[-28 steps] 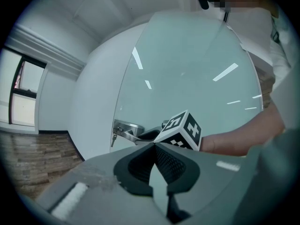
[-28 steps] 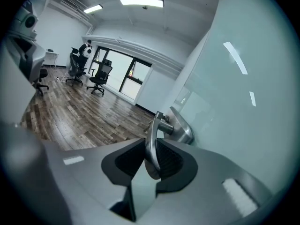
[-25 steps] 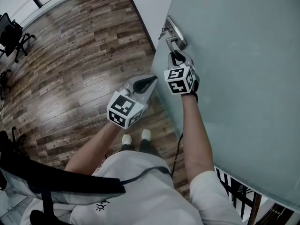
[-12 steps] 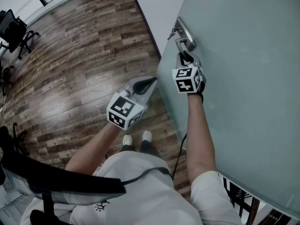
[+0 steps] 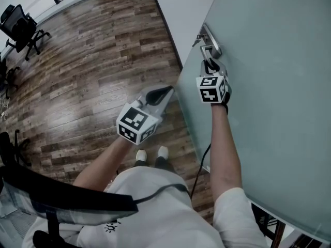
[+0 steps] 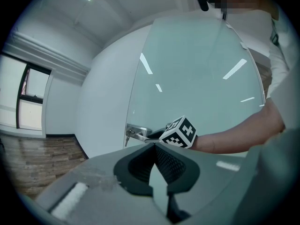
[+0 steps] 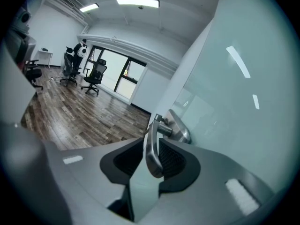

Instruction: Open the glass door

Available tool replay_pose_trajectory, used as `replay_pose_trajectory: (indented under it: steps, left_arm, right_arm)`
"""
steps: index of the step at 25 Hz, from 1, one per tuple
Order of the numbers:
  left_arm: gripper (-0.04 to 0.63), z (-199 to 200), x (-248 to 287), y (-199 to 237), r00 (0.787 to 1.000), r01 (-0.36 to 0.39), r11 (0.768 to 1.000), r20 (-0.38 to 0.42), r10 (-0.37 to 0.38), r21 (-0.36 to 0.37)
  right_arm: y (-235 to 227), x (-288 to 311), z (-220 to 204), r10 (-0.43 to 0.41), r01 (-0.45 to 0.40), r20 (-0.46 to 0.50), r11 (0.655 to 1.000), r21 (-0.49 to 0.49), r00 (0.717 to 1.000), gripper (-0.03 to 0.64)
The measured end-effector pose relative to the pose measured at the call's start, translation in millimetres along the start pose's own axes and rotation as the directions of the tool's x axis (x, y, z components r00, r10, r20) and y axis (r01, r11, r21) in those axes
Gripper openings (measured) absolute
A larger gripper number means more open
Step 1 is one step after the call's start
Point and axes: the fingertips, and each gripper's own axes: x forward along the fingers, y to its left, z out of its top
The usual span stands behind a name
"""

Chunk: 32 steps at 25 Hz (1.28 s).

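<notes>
Opening slightly at the right gripper [image 7: 151,146], with the door handle [image 7: 152,144] between the jaws, pads close on both its sides. Runs level along the glass door [image 5: 269,87], long axis parallel to the pane, free end toward the person, pivot end near the door's vertical edge. Left of that edge, open wooden floor [image 5: 93,61]. Left gripper [image 5: 166,91] low beside the edge, pressed together, empty. Office chair [image 5: 23,30] well apart.

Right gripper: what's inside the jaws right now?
The metal lever of the door handle sits between the pads of the right gripper, both against it, while the jaws are opening. Its mounting plate on the glass door shows beyond. The pads cover the lever's flanks.
</notes>
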Motion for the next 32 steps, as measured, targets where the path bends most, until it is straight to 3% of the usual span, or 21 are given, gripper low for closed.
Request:
replay_pose_trajectory:
  steps: [3,7,10,16,19,21,24,32]
  left_arm:
    - [0.003,7,-11,-4,1.0,-0.007,1.0,0.016,0.007,0.013]
    - [0.003,11,-24,-2,0.999,-0.029,0.999,0.037,0.028,0.014]
    - [0.003,17,-36,-3,0.998,-0.044,0.999,0.049,0.043,0.01]
    - [0.003,24,-66,-9,0.995,-0.061,0.998,0.076,0.06,0.018]
    - [0.003,24,-84,-15,0.994,-0.074,0.997,0.083,0.073,0.006]
    - [0.003,26,-99,-20,0.993,-0.082,0.997,0.091,0.082,-0.006]
    - [0.003,31,-119,-28,0.991,-0.086,0.996,0.106,0.087,-0.007]
    - [0.003,32,-138,-32,0.987,-0.097,0.995,0.129,0.097,-0.006]
  right_arm:
    - [7,-11,0,0.041,-0.041,0.005,0.999,0.036,0.999,0.19]
    - [12,-41,5,0.031,-0.034,0.058,0.998,0.057,0.998,0.182]
    - [20,-73,11,0.046,-0.066,0.124,0.985,0.16,0.991,0.14]
    - [49,-142,26,0.096,-0.202,0.28,0.901,0.384,0.955,0.091]
    - [69,-177,38,0.132,-0.266,0.333,0.879,0.397,0.934,0.072]
    - [83,-204,49,0.143,-0.3,0.372,0.863,0.407,0.917,0.016]
    - [100,-236,60,0.162,-0.338,0.409,0.85,0.404,0.898,0.009]
    - [94,-258,58,0.129,-0.316,0.419,0.854,0.414,0.899,0.008]
